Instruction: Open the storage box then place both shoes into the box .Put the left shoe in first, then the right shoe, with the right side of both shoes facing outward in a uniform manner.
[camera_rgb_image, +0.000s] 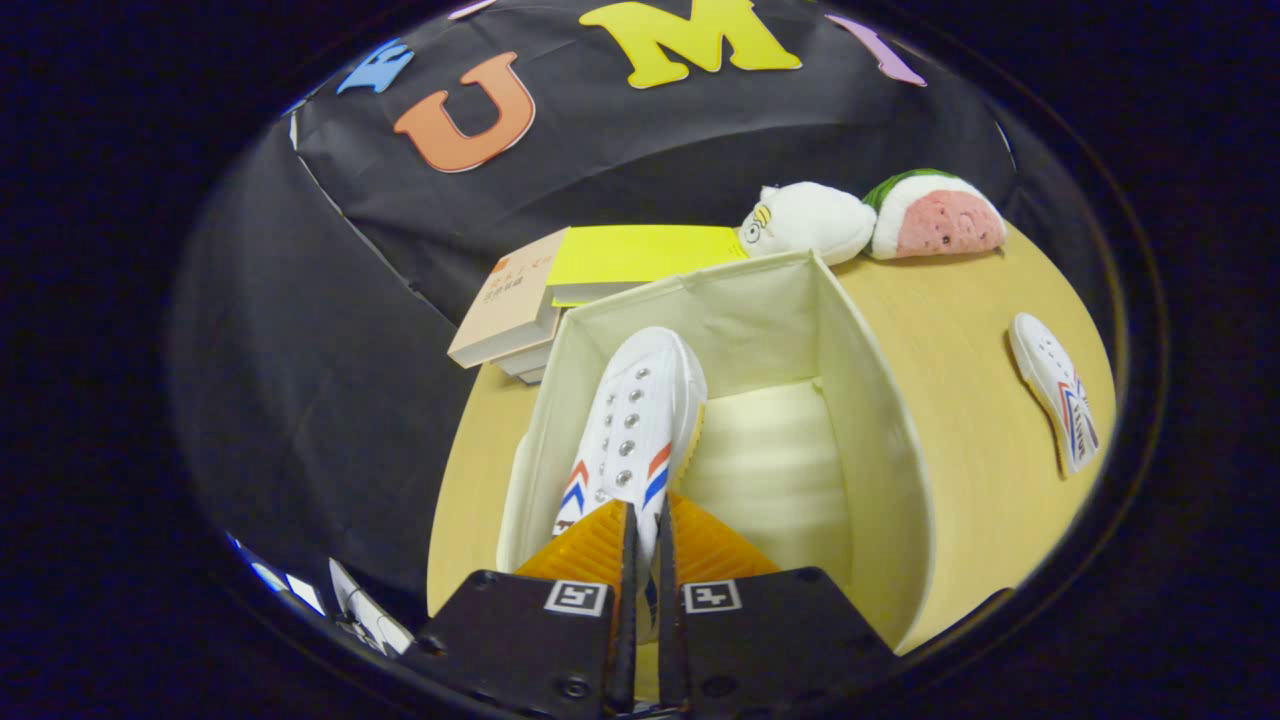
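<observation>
Pale wood makes up the tabletop (960, 400), which runs back to the black cloth wall of the booth; on it stands the cream fabric storage box (870, 440), open at the top, its inner walls and pale floor in plain sight; behind the box lies a stack of books (520, 310), the top one with a yellow cover, the tan one just beside it overhanging the table's far edge; to the right of the books, at the back of the table, two plush toys (870, 220) lie touching each other, one white, one shaped like a watermelon slice; the second shoe (1055, 395) lies on the bare wood well apart from the box, on its right; the gripper (645, 535) points down into the box from above its near wall, its fingers drawn almost together and pressing on the heel end of the white shoe (635, 430), which sits inside the box against its left wall, toe pointing away, red and blue stripes showing on both sides of the laces.
</observation>
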